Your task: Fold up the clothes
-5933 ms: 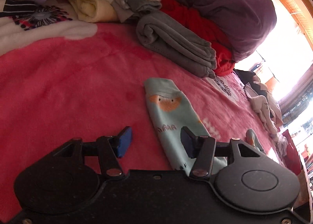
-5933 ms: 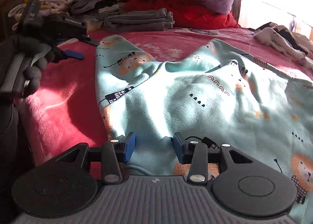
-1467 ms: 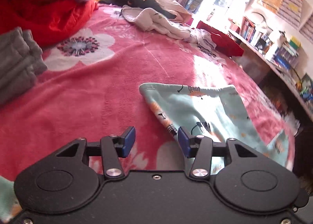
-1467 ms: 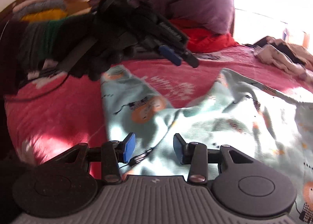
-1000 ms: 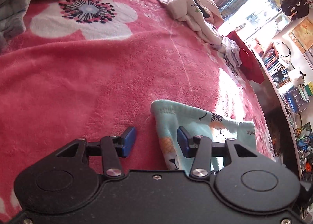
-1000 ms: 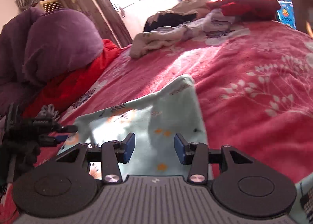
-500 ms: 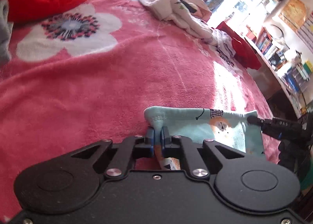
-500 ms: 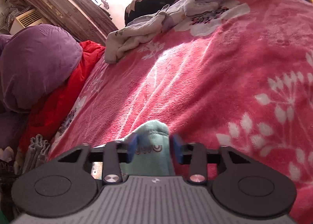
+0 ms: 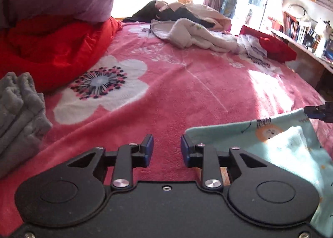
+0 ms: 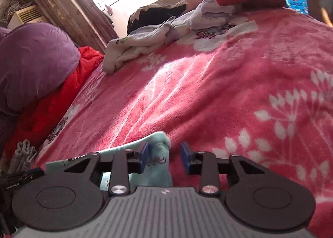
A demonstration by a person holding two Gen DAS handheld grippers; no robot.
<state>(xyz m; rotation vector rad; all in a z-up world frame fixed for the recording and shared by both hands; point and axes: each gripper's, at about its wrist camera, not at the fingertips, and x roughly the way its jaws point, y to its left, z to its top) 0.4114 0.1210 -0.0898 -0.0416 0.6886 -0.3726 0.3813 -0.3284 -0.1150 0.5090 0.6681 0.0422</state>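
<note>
While lying soft, light, limp on bed [image 9: 187, 84]: mint garment [image 9: 291, 140] handling floppily; gripping best at hem corners; left gripper [image 9: 166, 150], right gripper [image 10: 164, 157] both gaping, holding nothing.

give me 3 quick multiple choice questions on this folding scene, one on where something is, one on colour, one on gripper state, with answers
1. In the left wrist view, where does the folded grey garment lie?
A. left edge, beside the red bedding
B. on the bookshelf
C. on top of the mint garment

2. What colour is the blanket under the clothes?
A. blue
B. pink with white flowers
C. plain green

3. How does the left hand-held gripper stand?
A. shut on the mint garment
B. shut on nothing
C. open

Answers:
1. A: it sits at the frame's left, by the red bedding.
2. B: pink pile with white flowers.
3. C: a gap shows between its pads, with the mint garment off to the right.
</note>
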